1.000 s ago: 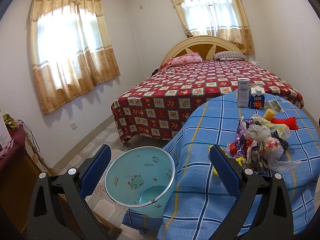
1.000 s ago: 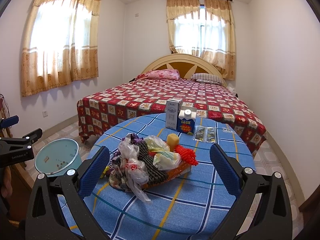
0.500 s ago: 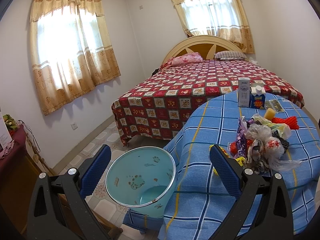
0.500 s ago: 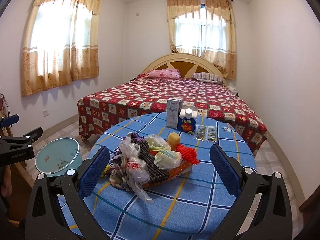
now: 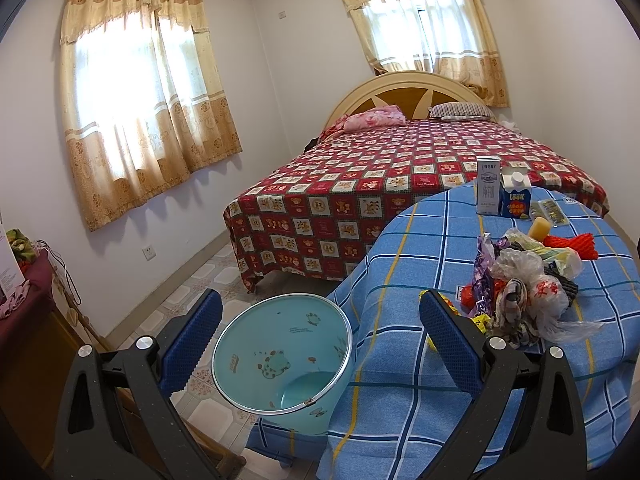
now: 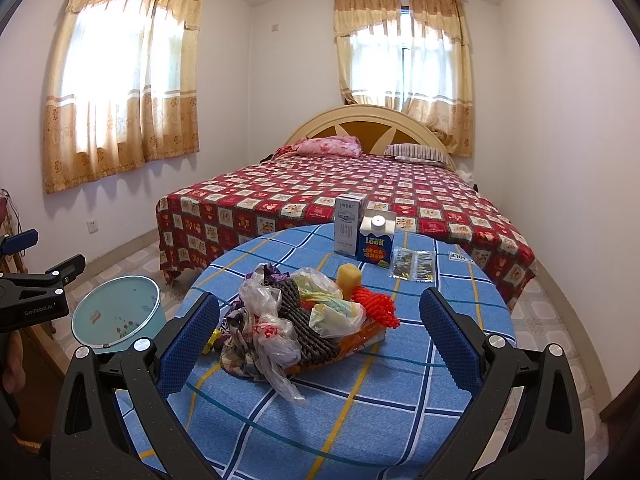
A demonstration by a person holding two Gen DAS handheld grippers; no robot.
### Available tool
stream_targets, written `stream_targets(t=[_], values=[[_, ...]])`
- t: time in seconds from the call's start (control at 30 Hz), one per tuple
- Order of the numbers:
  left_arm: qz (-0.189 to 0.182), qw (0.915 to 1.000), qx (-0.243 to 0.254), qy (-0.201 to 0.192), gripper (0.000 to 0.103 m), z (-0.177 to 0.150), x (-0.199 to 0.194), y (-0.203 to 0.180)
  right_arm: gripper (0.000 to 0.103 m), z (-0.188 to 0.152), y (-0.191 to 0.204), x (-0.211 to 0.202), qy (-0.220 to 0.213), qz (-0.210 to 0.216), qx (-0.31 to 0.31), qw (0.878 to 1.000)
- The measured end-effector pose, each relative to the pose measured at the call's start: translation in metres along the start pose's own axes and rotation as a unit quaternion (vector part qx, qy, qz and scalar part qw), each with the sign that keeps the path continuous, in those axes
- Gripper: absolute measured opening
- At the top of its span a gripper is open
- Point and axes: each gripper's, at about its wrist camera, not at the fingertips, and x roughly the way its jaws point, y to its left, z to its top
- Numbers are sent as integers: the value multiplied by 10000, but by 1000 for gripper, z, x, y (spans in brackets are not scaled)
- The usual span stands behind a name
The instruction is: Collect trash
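Left tool (image 5: 318, 338) hangs wide, nothing between its blue pads (image 5: 447, 335); framed in the gap sits the teal bin (image 5: 282, 354), on the floor just beside the desk (image 5: 420, 248), its mouth tipped toward the camera, only small specks showing inside; right tool (image 6: 319, 338) is just as wide and grips nothing, hovering over the near edge of the blue checked cloth; between its pads lies the trash pile (image 6: 298, 316), heaped near the middle of the desk: crumpled clear bags, a dark knitted strip, red netting (image 6: 376, 306), a yellow sponge (image 6: 349, 274) at the back; behind the pile stand two cartons (image 6: 362, 236), side by side, upright; flat packets (image 6: 414, 264) lie to their right; the bed (image 6: 352, 188) fills the room beyond; from the right view the bin shows at left, below the left tool's arm.
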Motion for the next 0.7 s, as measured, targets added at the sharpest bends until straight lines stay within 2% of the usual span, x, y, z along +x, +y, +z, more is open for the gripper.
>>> stream_targets(t=[0.53,0.7], values=[[15,10000,36,58,97,-2,3,6,98,-3,-2,3,34,-5,17,10000],[37,9998,97,194,97,-7,17,-6,98,-7,-13,13,76,-69,73,9999]])
